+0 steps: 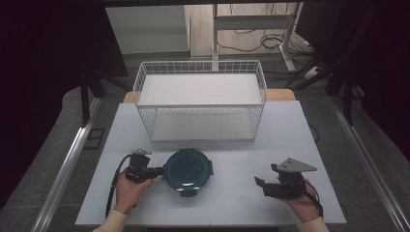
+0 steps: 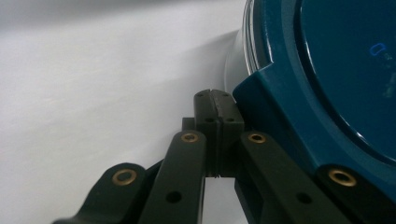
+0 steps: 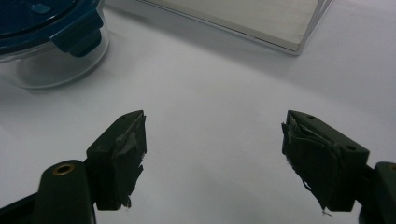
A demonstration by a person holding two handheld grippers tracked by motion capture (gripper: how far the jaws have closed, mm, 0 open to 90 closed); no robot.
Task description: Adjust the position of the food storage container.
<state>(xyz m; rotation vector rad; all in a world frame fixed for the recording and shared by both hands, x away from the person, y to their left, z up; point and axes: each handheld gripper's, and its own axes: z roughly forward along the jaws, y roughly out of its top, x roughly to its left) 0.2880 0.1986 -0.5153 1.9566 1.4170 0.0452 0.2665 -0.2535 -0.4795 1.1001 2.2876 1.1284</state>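
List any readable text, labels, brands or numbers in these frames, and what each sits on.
No text reads clearly in any view.
Round container's dark blue lid: a small raised outline mark with faint characters beside it, near the right edge of the left gripper view; too small and blurred to read.
White wire basket, white table, left gripper and right gripper: no label, brand or number visible.

Lidded container [image 1: 188,172] on counter [image 1: 232,145], in front of wire basket [image 1: 200,99]. Left tongs [image 1: 158,171] touching container's left edge; right tongs [image 1: 261,186] well right.
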